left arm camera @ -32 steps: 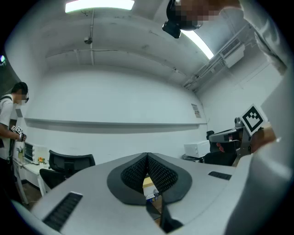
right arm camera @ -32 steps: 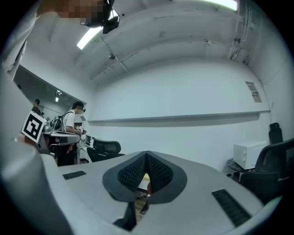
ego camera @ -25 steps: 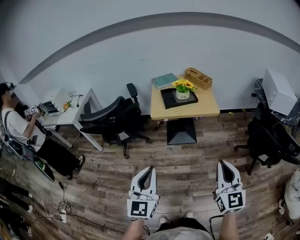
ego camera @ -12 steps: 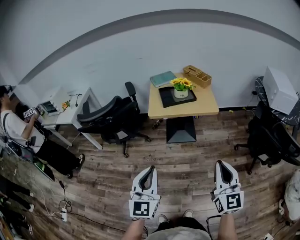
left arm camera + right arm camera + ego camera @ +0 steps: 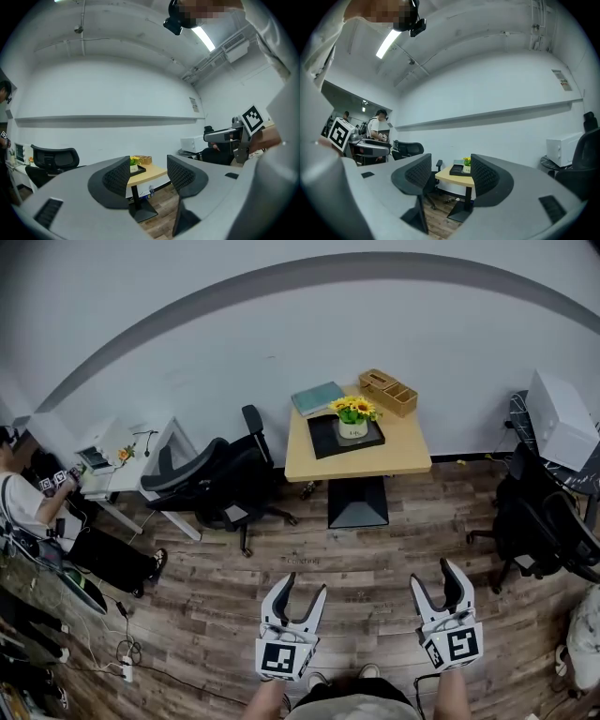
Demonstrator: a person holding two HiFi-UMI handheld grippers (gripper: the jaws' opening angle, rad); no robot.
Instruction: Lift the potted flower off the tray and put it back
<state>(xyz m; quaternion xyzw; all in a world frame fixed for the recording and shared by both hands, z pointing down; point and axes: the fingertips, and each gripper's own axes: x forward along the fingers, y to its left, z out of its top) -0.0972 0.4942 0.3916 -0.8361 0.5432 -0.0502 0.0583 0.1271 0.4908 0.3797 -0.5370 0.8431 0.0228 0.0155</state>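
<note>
Out in front of the desk (image 5: 394, 454) lay a wide stretch of plank floor (image 5: 375, 549). I judged that gap to be why nothing had been touched yet: the approach was only starting. An office chair (image 5: 211, 479) stood just to the desk's left, clear of the straight line in, so I expected no detour. On the desk, toward its back, sat the black tray (image 5: 321, 441), with a green book (image 5: 316, 397) and a wooden box (image 5: 387, 393) behind it along the desk's rear edge.

My left gripper (image 5: 302, 585) and right gripper (image 5: 435, 577) hung well short of the desk, level and aimed at it. In each gripper view the distant desk showed through the gap between the fingers. Both pairs of fingers had just been opening and stood apart with nothing in their grasp, which I took as readying a two-sided hold.

The potted flower (image 5: 352, 418) stood upright on the tray, in the desk's back half, untouched. The lift had not yet begun.
</note>
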